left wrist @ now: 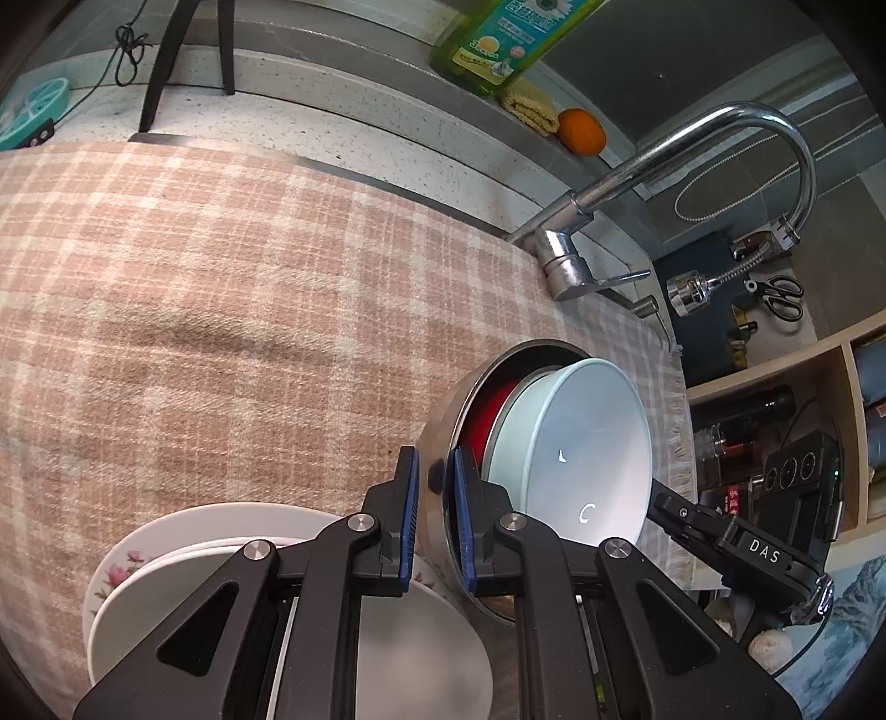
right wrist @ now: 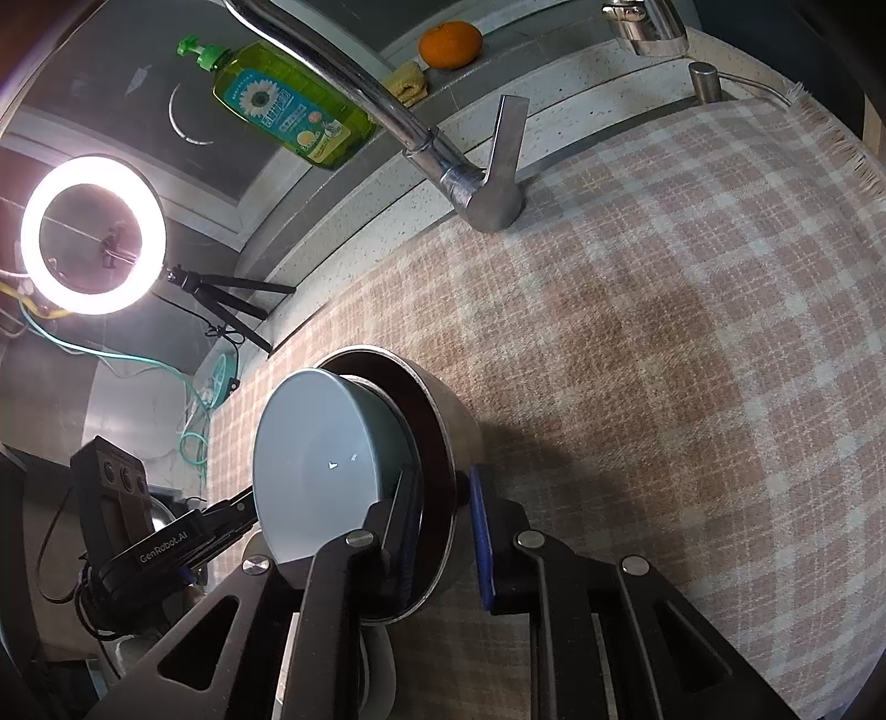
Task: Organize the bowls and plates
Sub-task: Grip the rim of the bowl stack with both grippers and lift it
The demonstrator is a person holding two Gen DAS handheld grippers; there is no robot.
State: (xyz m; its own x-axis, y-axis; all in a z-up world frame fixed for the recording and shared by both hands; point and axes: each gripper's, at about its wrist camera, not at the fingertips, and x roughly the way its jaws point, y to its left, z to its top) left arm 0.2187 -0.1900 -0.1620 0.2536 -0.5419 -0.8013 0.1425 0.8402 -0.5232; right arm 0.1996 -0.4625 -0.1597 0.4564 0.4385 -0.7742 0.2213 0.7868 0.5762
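A nest of bowls stands on the checked cloth: a steel outer bowl, a red bowl inside it and a pale blue bowl innermost. My left gripper is shut on the steel bowl's rim, one finger outside, one inside. My right gripper grips the opposite rim of the steel bowl, with the pale blue bowl to its left. A stack of white plates, the lowest with pink flowers, lies under my left gripper.
A chrome tap stands at the back edge of the cloth. A green soap bottle, a sponge and an orange sit on the ledge. A lit ring light on a tripod stands to the left.
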